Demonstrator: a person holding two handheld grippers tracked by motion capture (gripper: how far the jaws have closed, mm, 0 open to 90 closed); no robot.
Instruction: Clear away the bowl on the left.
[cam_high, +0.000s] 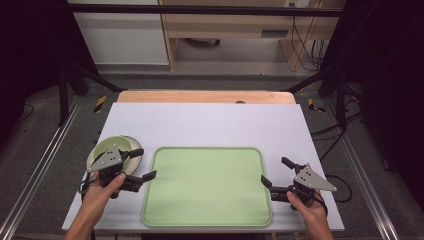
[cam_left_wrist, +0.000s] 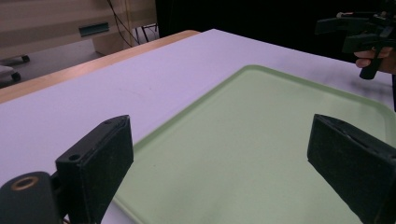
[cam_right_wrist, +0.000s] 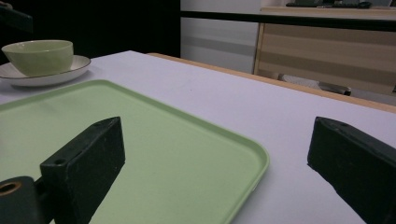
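Observation:
A pale green tray (cam_high: 207, 185) lies empty in the middle of the white table. Left of it a green bowl (cam_high: 116, 145) sits on a white plate (cam_high: 134, 162). My left gripper (cam_high: 143, 163) hovers over the plate's near side, open, jaws pointing at the tray's left edge. My right gripper (cam_high: 275, 171) stands open just off the tray's right edge. The left gripper view has its gripper (cam_left_wrist: 224, 163) wide apart over the tray (cam_left_wrist: 261, 140), with the right gripper (cam_left_wrist: 359, 32) farther off. In the right gripper view, that gripper (cam_right_wrist: 215, 163) frames the tray (cam_right_wrist: 140, 140), with the bowl (cam_right_wrist: 39, 56) beyond.
The white tabletop (cam_high: 210, 122) ends in a wooden strip (cam_high: 205, 96) at the far edge. Black frame posts (cam_high: 62, 90) stand at both sides, cables (cam_high: 340, 130) hang off the right, and cabinets (cam_high: 225, 25) stand behind.

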